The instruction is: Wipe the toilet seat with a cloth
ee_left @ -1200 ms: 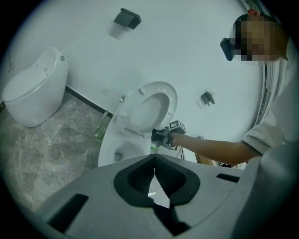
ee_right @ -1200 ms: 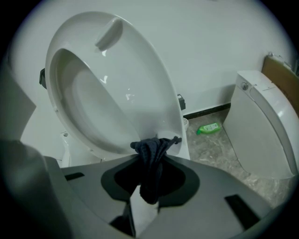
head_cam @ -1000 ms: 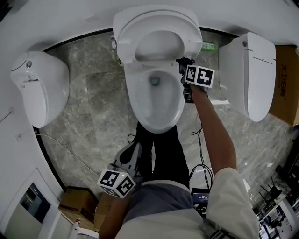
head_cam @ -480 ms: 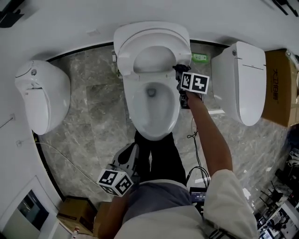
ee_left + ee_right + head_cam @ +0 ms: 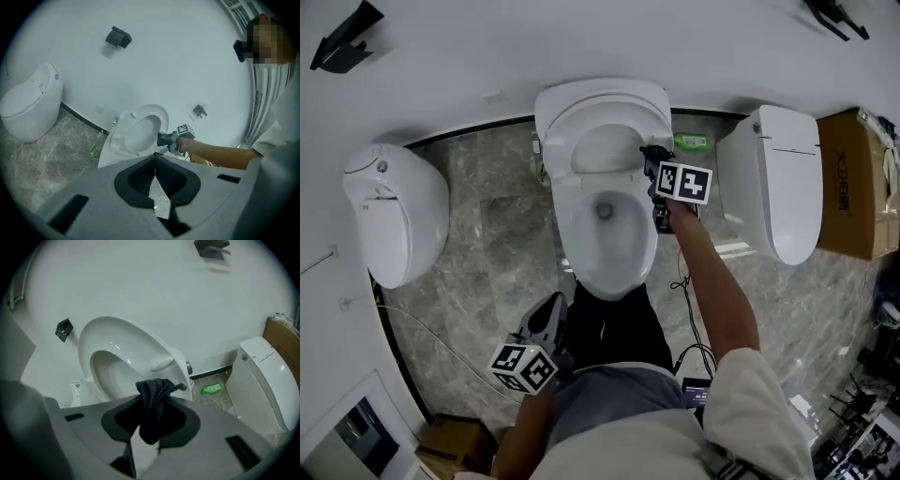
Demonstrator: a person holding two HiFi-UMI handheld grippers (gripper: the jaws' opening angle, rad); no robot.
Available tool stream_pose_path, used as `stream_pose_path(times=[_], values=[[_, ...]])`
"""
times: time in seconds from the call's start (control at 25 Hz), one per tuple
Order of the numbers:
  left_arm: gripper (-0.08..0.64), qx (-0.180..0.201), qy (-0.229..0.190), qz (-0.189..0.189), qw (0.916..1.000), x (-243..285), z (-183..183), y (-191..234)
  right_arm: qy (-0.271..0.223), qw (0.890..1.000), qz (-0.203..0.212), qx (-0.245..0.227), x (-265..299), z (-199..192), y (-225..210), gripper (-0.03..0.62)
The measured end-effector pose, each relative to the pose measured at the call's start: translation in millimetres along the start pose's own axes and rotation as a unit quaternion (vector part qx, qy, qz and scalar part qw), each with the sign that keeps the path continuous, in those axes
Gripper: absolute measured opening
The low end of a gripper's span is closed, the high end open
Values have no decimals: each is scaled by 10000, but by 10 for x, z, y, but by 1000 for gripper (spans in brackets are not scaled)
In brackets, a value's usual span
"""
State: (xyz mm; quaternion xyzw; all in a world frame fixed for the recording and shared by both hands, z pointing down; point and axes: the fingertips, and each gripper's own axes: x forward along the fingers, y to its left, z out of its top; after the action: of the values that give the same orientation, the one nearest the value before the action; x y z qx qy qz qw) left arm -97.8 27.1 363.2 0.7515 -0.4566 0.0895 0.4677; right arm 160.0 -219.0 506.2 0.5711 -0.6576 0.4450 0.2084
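Well, my right gripper clenches its fingers on the dark cloth, which looks soft and limp and best held bunched, beside the toilet seat. My left gripper has its fingers closed on nothing.

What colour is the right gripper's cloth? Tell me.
Dark bluish-grey cloth, clearest in the right gripper view.

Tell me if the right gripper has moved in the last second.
Yes: against the toilet bowl, the right gripper has edged back toward the raised seat.

Pale sleeve, black trousers, right gripper with checkered marker cube
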Motion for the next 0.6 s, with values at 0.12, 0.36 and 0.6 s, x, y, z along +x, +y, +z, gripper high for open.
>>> stream_pose_path(times=[0.12,0.36,0.6], values=[[9,125,29,-32,9999,-3,52,-15,-98,9998,90,124,-68,54,47,83],[8,463,-158,-180,9986,52,313,-64,-250,9988,395,142,-383,129,289,83],[9,1109,-75,-550,9923,342,621,-269,-211,9955,872,297,-926,-38,630,83]])
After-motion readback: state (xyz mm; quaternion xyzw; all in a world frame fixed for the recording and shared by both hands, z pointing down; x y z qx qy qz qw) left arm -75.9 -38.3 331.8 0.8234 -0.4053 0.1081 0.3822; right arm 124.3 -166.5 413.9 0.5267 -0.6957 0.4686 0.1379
